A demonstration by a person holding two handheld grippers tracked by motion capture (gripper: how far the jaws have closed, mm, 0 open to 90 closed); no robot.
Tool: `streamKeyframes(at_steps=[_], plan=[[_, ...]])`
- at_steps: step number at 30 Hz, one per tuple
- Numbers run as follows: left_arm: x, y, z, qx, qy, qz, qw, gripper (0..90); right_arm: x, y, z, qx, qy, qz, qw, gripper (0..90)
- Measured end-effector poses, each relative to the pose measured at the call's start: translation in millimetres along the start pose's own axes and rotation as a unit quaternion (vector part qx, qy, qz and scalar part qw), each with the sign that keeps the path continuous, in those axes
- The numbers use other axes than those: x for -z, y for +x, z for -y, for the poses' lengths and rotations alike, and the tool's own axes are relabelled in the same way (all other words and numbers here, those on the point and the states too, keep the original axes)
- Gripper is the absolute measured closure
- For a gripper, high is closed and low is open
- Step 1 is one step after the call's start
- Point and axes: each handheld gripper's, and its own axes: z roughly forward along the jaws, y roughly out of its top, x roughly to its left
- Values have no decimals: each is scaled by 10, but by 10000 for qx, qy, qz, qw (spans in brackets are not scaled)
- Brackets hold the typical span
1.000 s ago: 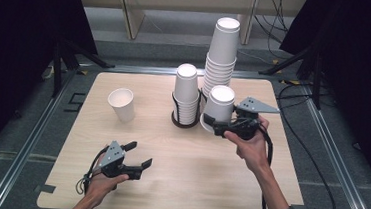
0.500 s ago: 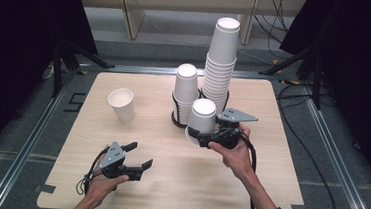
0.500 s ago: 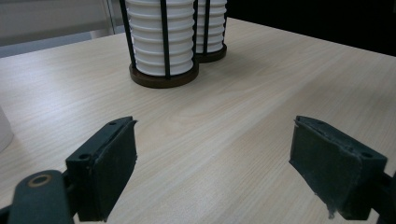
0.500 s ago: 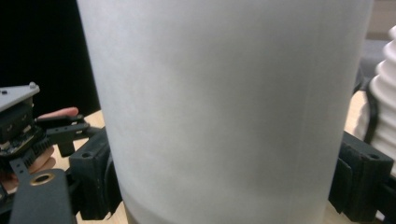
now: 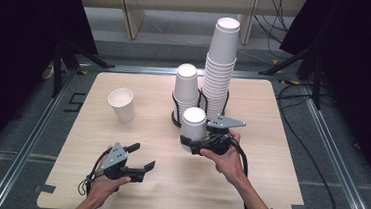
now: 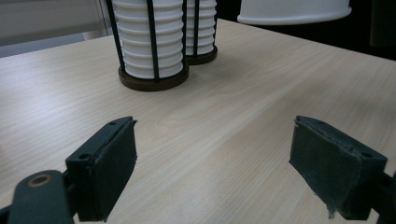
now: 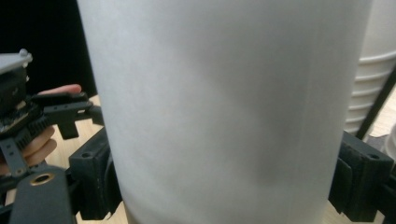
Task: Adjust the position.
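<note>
Right claw (image 5: 186, 142) clamped on 1 white paper cup (image 5: 193, 127), plain, smooth-walled, tapered, turned mouth-down with its flat base uppermost, near the middle of the bench (image 5: 267, 191), just in front of 2 wire racks of stacked cups (image 5: 186, 92). Left claw (image 5: 141, 157) gaping wide, holding nothing, low over the near-left of the bench.
</note>
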Motion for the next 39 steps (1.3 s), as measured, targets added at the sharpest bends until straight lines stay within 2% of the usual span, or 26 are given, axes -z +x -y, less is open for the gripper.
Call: streamKeyframes(at_steps=[1,7,9,10,11,12,13,16,18,19,20,21,22,23,25,26,28,29,31,32,33,34,36,37,38,39], plan=[[-21,-6,-2,-2,-85,33,10000,143,-4,6,1,-21,8,-34,10000,148],[-89,-129,-87,-122,-199,147,9996,143,-97,53,43,-50,1,-219,9997,148],[-136,-169,-101,-100,-292,234,9993,143,-119,81,45,19,29,-292,9996,148],[-141,-182,-108,-117,-235,249,9993,143,-134,99,48,16,10,-327,9995,148],[-174,-204,-109,-127,-306,288,9990,143,-145,116,51,20,11,-350,9994,148],[-171,-220,-116,-162,-210,252,9993,143,-169,141,58,7,29,-383,9993,148],[-198,-234,-111,-112,-312,308,9990,143,-182,155,62,65,55,-376,9993,148],[-209,-248,-118,110,-338,404,9986,143,-226,207,80,24,67,-448,9990,148],[-202,-253,-130,205,-301,398,9985,143,-252,220,89,138,-43,-401,9991,148],[-209,-260,-132,241,-328,386,9984,143,-264,242,95,1,-27,-474,9989,148],[-228,-260,-128,233,-413,433,9979,143,-272,254,96,-10,-7,-487,9988,148],[-219,-267,-133,201,-323,402,9985,143,-284,258,96,46,-24,-471,9989,148],[-237,-273,-132,195,-447,456,9978,143,-311,269,100,64,-77,-525,9986,148],[-222,-281,-142,168,-382,421,9982,143,-315,276,102,136,-70,-476,9987,148],[-214,-293,-157,155,-371,408,9984,143,-330,316,109,42,17,-538,9985,149],[-216,-297,-160,153,-394,416,9982,143,-337,316,109,166,-57,-503,9986,148],[-236,-303,-161,162,-487,460,9976,143,-353,331,110,182,-94,-591,9980,148],[-229,-306,-166,153,-417,419,9981,143,-348,337,109,278,-87,-484,9984,148],[-238,-309,-165,157,-396,425,9982,141,-367,357,114,282,-108,-572,9979,149],[-266,-312,-157,192,-548,502,9971,140,-372,376,117,249,-108,-607,9978,149],[-266,-316,-161,172,-530,504,9972,136,-377,384,118,262,-119,-615,9977,149],[-266,-325,-164,144,-516,488,9974,129,-375,387,114,316,-137,-548,9979,148],[-262,-345,-173,97,-442,403,9982,109,-376,413,115,193,-135,-637,9977,148],[-269,-354,-174,88,-456,377,9982,92,-383,407,111,264,-188,-647,9974,148],[-273,-358,-176,86,-441,371,9983,75,-389,426,115,112,-172,-747,9970,149],[-288,-361,-174,93,-484,382,9981,62,-388,425,111,205,-165,-685,9973,148]])
